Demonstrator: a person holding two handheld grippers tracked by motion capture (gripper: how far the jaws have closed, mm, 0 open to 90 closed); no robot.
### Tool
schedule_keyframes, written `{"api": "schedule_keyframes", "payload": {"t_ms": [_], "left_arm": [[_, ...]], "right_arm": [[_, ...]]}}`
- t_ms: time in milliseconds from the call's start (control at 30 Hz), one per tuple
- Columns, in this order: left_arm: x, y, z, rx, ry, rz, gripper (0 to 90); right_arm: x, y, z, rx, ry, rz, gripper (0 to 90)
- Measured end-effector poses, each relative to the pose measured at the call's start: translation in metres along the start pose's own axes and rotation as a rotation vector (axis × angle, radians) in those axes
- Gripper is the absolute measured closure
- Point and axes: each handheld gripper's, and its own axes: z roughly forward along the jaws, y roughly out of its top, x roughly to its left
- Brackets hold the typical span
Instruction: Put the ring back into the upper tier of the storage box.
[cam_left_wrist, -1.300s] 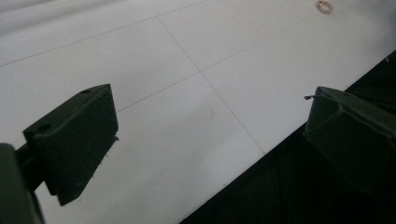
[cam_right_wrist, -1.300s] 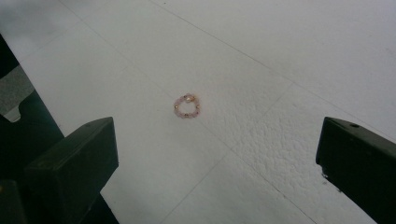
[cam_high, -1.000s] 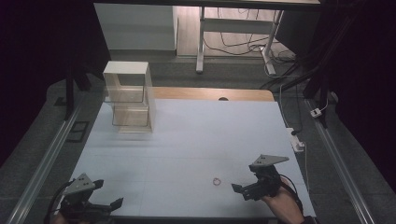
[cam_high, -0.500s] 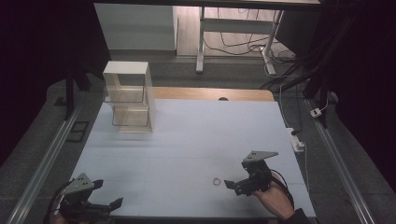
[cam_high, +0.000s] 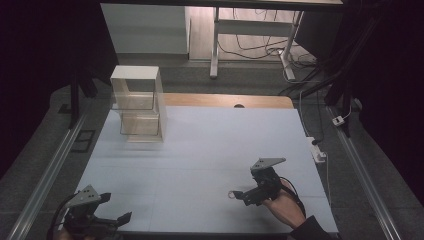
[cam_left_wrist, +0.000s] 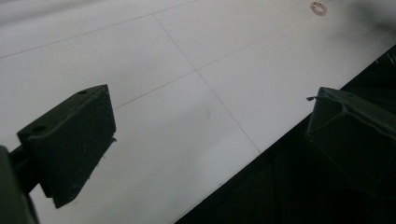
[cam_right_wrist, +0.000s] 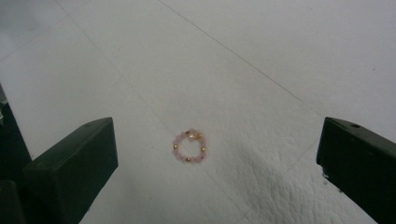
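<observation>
While the bead ring (cam_right_wrist: 189, 146) lies on the table (cam_high: 200, 150), right hand-held gripper (cam_high: 239, 194) hovers nearby w/ jaws wide apart, empty.

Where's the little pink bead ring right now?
The bead ring lies flat on the white table cover, near its front right, just ahead of the open right gripper and apart from its jaws.

Table cover (cam_right_wrist: 289, 65): white, matt, finely pebbled. Bead ring (cam_right_wrist: 189, 145): glossy pink and gold-coloured beads. Shelf box (cam_high: 137, 105): clear plastic panes, white frame.
</observation>
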Motion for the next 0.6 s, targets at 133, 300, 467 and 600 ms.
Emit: {"api": "schedule_keyframes", "payload": {"t_ms": [133, 300, 467, 600], "left_arm": [[0.000, 0.000, 0.000, 0.000, -0.001, 0.000, 1.4], [0.000, 0.000, 0.000, 0.000, -0.004, 0.003, 1.4], [0.000, 0.000, 0.000, -0.001, -0.003, 0.001, 1.4], [0.000, 0.000, 0.000, -0.001, -0.006, 0.000, 1.4]], "right_arm": [[-0.001, 0.003, 0.008, 0.025, -0.004, -0.003, 0.0], [-0.002, 0.007, 0.017, 0.045, -0.029, -0.002, 0.0], [-0.004, 0.013, 0.026, 0.056, -0.021, -0.004, 0.0], [-0.003, 0.018, 0.033, 0.060, -0.021, -0.016, 0.0]]}}
